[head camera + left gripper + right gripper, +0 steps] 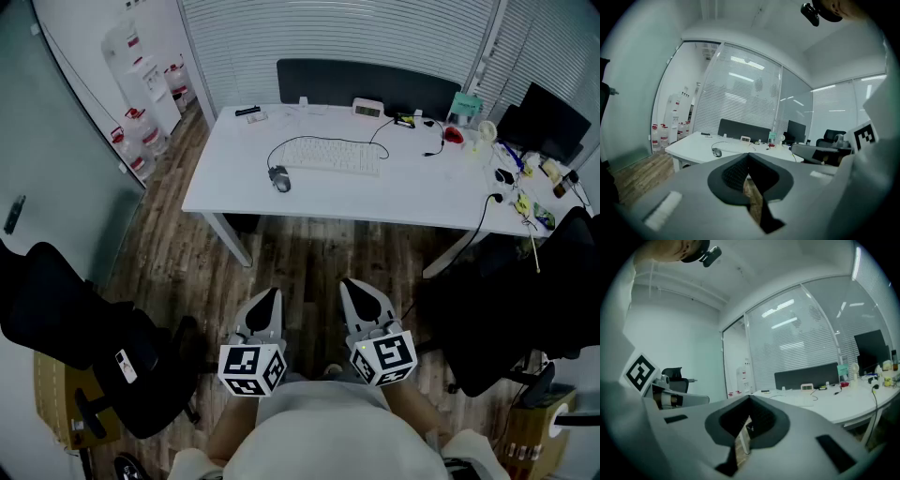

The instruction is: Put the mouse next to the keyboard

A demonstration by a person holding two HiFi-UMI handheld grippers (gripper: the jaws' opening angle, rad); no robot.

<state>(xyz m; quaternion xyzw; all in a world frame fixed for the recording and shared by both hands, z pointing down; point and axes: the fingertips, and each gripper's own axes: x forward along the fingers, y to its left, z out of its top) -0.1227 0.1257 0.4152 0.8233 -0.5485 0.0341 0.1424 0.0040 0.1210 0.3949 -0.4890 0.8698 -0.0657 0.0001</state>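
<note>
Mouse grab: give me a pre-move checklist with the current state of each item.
1. Mouse located: ok, on the white desk by the left end of the keyboard.
2. Left gripper empty: ok, jaws together, nothing between them.
3. Right gripper empty: ok, same.
4. Jaws open for a grasp: not ok, both shut.
5. Grippers at the mouse: not ok, both are held close to the body, with wooden floor between them and the desk.
6. Mouse cable slack: cannot tell; it loops behind the keyboard.

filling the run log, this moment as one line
left tongs: shut, empty | right tongs: shut, empty | both short of desk | mouse: on desk, left end of keyboard
</note>
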